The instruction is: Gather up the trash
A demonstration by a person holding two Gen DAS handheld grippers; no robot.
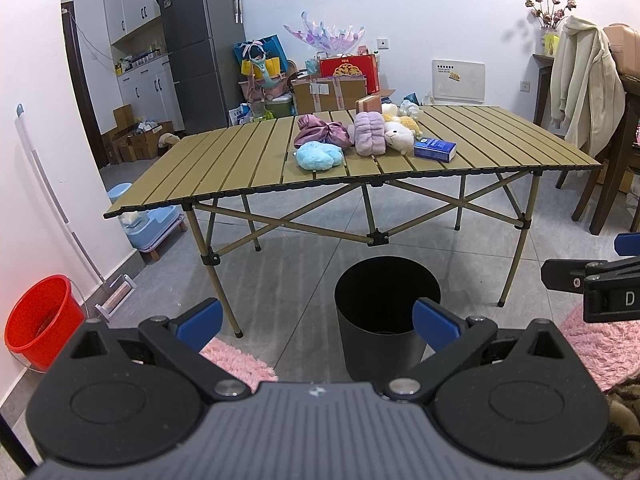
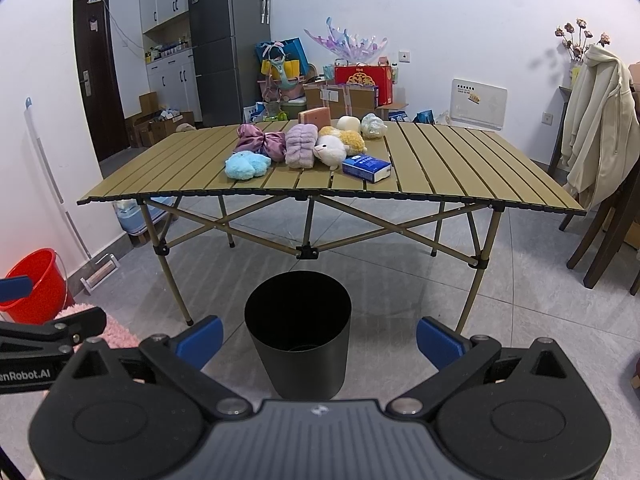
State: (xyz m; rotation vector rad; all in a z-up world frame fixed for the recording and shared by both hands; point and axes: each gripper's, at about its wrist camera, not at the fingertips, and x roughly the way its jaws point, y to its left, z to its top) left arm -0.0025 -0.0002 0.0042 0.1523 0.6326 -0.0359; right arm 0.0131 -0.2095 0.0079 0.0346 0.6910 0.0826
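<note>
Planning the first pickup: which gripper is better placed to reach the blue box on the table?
Probably right: the blue box lies on the cluster's right side, the right gripper is open, empty, and the left gripper stands farther left.

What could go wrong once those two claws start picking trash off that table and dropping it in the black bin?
The pile mixes plush toys with likely trash such as the blue box, so a toy could be grabbed by mistake. The items touch, so lifting one may drag a neighbour off the table. The black bin sits on the floor in front of the table, so a drop could miss it.
</note>
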